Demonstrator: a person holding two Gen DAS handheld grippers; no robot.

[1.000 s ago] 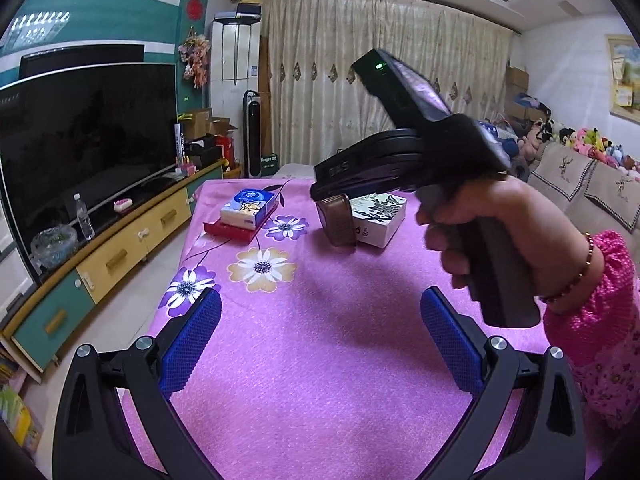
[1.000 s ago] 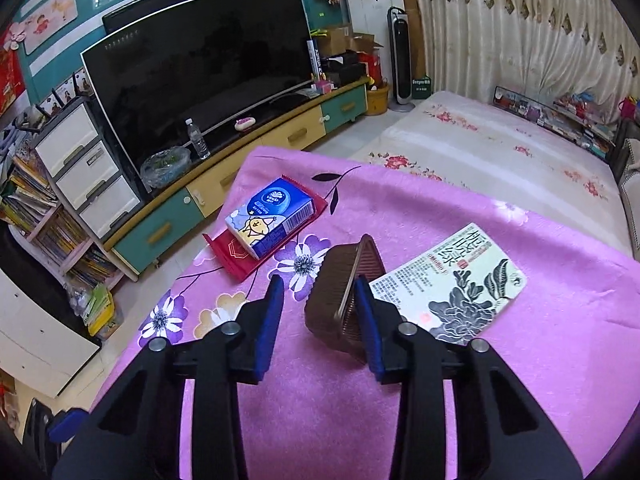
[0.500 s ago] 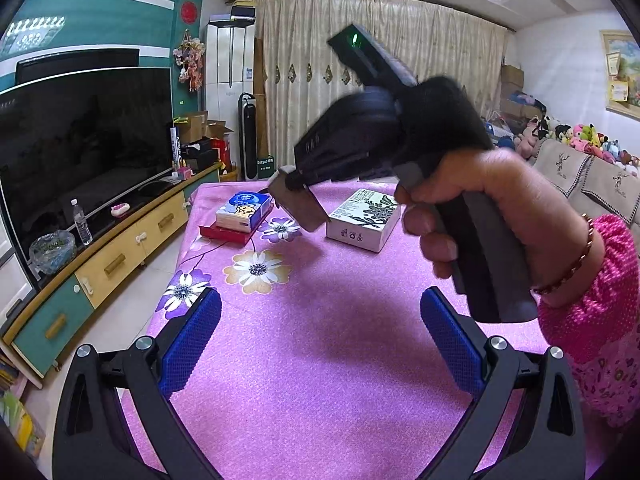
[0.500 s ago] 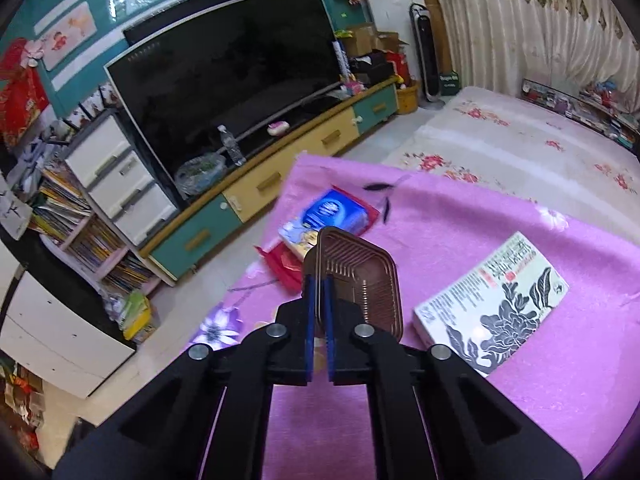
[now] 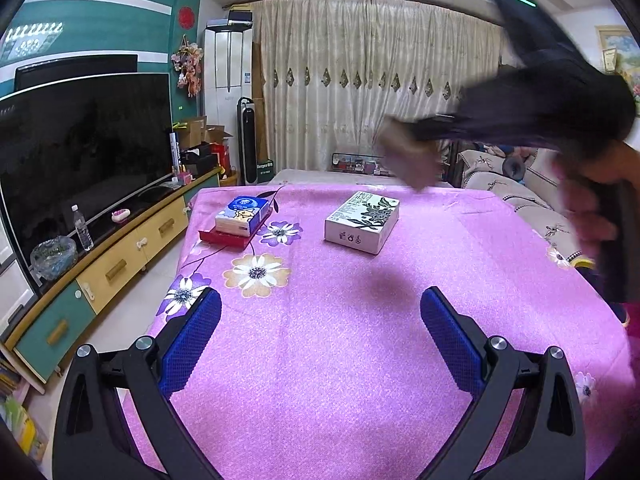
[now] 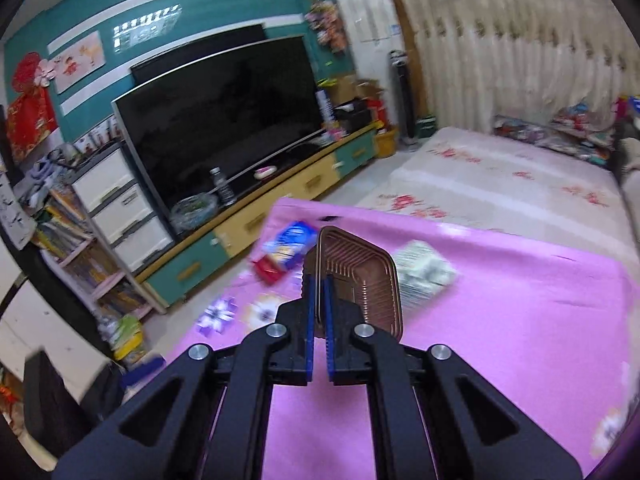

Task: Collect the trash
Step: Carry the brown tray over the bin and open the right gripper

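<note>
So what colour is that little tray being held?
Brown, with ridged concentric lines inside. The tray shows best in the right wrist view, pinched by the right gripper.

Pink floral tablecloth (image 5: 320, 360), tissue pack (image 5: 243, 214) on red tray (image 5: 224, 237), white box (image 5: 362, 221)

No text reads clearly. Print on white box (image 5: 362, 216), blue tissue pack (image 5: 243, 215) and green box (image 5: 264, 167) by fan: too small, blurred.
</note>
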